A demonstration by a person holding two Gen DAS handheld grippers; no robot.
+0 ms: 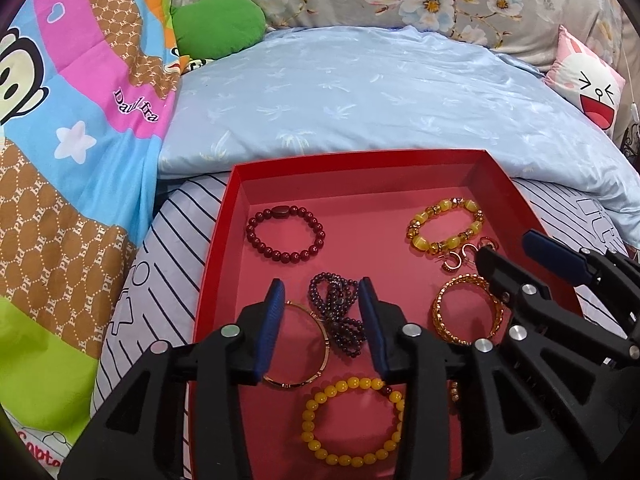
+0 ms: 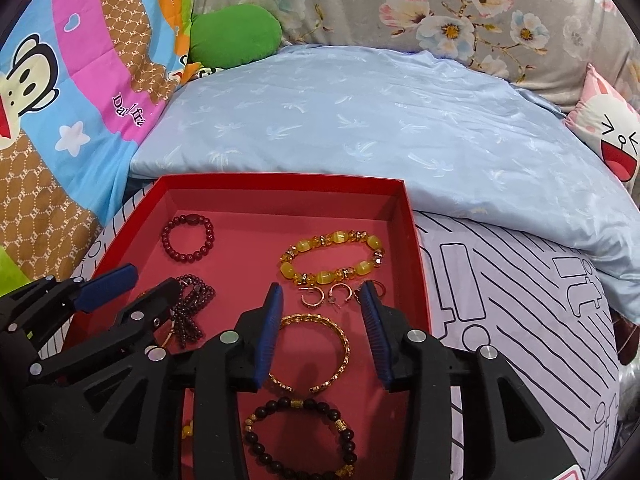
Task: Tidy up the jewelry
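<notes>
Both tongs hover over a red tray [image 1: 236,216] on a bed, jaws wide and holding nothing. Left gripper [image 1: 322,328] straddles a dark purple bead strand [image 1: 338,316] near the tray's left edge; right gripper [image 2: 322,332] straddles a gold bangle [image 2: 316,352] near its right edge, beside hoop earrings [image 2: 326,294].

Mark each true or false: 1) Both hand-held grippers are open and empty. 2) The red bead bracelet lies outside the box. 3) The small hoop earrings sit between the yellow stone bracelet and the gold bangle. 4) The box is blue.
1) True: the left hand-held gripper and right hand-held gripper hold nothing.
2) False: the red bead bracelet lies inside the box, near its far left corner.
3) True: the earrings lie between the yellow stone bracelet and the gold bangle.
4) False: the box is red.
</notes>
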